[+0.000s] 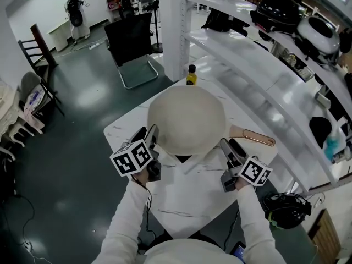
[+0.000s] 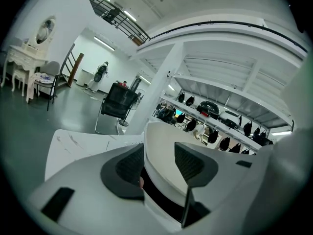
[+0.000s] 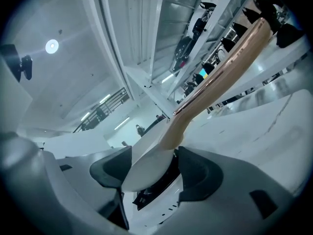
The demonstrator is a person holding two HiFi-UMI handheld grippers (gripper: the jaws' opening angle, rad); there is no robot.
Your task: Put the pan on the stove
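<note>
A large cream pan [image 1: 187, 120] with a copper-coloured handle [image 1: 258, 137] is held over the white table [image 1: 124, 130], its pale rounded side facing up at me. My left gripper [image 1: 151, 135] grips the pan's left rim, and in the left gripper view the cream wall [image 2: 161, 146] runs between the fingers [image 2: 131, 164]. My right gripper [image 1: 226, 146] is shut on the rim beside the handle. The right gripper view shows the rim [image 3: 146, 168] clamped and the handle [image 3: 220, 72] stretching away. No stove shows; the pan hides the table under it.
A dark bottle with a yellow label [image 1: 191, 75] stands at the table's far edge behind the pan. White curved shelves [image 1: 258, 65] carrying pots and bags run along the right. A black chair [image 1: 130, 40] stands on the floor beyond the table.
</note>
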